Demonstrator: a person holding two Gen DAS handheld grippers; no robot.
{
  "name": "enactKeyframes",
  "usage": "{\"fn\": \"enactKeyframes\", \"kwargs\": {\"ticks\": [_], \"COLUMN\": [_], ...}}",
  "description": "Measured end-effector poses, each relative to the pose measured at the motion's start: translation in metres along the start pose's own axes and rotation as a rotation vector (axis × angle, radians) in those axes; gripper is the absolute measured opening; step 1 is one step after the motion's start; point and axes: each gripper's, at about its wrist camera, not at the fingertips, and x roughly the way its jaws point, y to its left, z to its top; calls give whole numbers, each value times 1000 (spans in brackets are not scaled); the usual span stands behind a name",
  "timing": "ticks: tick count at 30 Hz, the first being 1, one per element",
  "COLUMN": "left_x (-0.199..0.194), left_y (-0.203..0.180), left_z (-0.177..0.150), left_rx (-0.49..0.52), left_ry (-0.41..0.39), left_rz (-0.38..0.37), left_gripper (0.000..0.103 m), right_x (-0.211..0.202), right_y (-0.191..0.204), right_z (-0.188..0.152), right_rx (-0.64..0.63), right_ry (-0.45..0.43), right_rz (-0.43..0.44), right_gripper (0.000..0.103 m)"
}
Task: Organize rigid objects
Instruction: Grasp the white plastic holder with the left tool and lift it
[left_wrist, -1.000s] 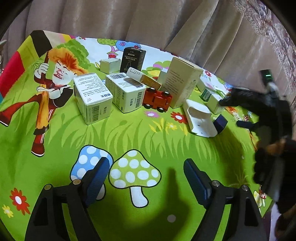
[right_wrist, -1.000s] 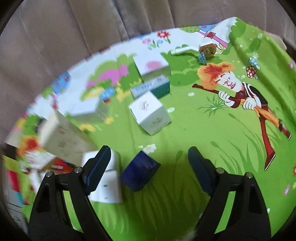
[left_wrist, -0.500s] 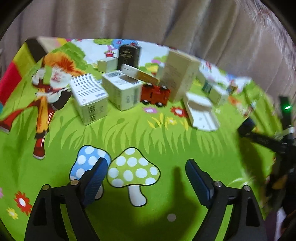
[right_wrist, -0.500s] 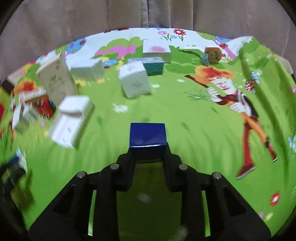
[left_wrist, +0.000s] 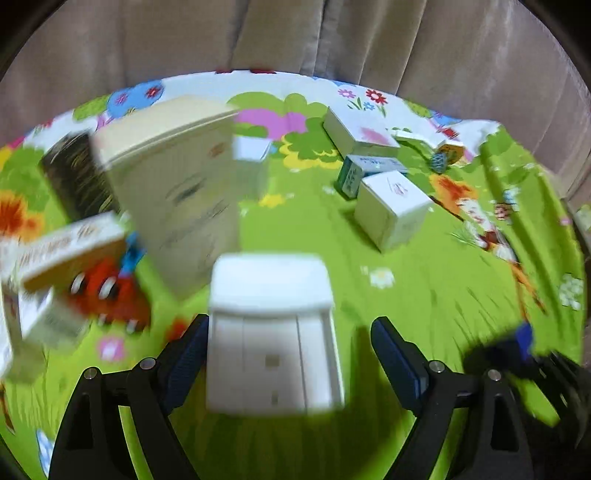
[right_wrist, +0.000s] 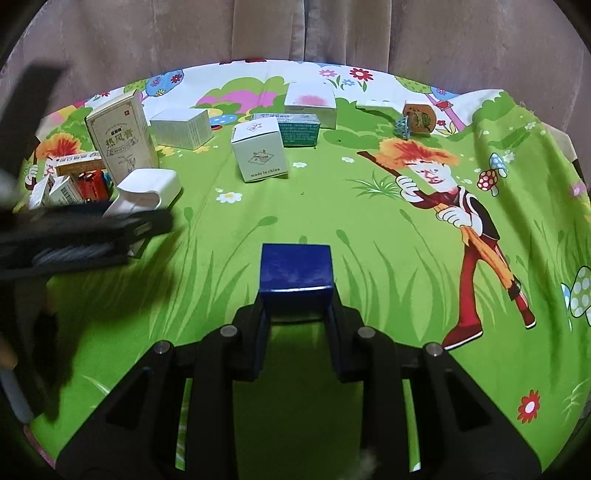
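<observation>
the wide-open left hand-held gripper (left_wrist: 288, 354) is sitting around the white case (left_wrist: 273, 332), long side pointing away, nearer than the right hand-held gripper (right_wrist: 295, 325) pinching the blue box (right_wrist: 295, 273).

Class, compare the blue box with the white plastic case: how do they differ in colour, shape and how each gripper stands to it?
The blue box is dark and cube-like; the white plastic case is pale, longer and rounded at its far end. The right gripper is shut on the blue box, while the left gripper is open around the white plastic case. Both are small rigid items.
</observation>
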Motion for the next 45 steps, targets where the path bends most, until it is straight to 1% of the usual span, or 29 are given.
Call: {"fn": "enactKeyframes", "kwargs": {"ticks": [2,4,5,6,9,11,12,15,16,17,20,21,22,23,25,27,30,34,36,45], "left_x": [10,11,9,5,-8,-20,-28,-50,-57,-60,-71,-72,-71,-71,-69,-69,-69,-70,-72,-93], "left_y": [-7,-5,-2,0,8,17,22,35,40,43,59,63,63,62,56,54,58,58,61,62], "left_z": [6,9,8,6,-8,-21,-31,-59,-68,-72,-86,-86,-85,-85,-84,-83,-83,-85,-86,-111], "left_rx": [42,30,24,27,51,40,34,24,19,14,-16,-32,-40,-40,-11,-6,-23,-17,-33,-29], "left_ry": [-14,-24,-38,-53,-48,-54,-61,-80,-85,-88,-86,-92,-92,-91,-83,-83,-87,-87,-91,-80], "left_rz": [64,60,65,63,10,-12,-15,-19,-17,-13,-13,-28,-30,-25,9,9,-13,-2,5,29], "left_gripper": [89,86,73,64,64,64,64,64,64,64,64,64,64,64,64,64,64,64,64,64], "right_x": [0,0,1,0,0,0,0,2,3,4,7,8,9,9,8,5,-2,-14,-20,-44], "right_y": [0,0,-1,-2,-6,-7,-8,-3,-2,0,5,4,4,4,6,11,17,41,51,62], "right_z": [0,0,0,0,0,0,0,1,2,3,6,7,8,9,10,8,3,-11,-17,-39], "right_rx": [0,2,4,8,30,40,41,28,24,17,9,24,37,45,46,26,27,-15,-31,-54], "right_ry": [-1,-2,-2,-2,-4,-6,-7,-1,2,7,13,13,12,7,-2,-10,-4,-6,-4,1], "right_rz": [-1,1,3,8,38,70,87,80,78,69,24,17,0,-18,-30,-32,17,62,87,140], "right_gripper": [31,31,32,32,36,46,47,53,58,60,60,60,53,31,31,31,31,31,31,31]}}
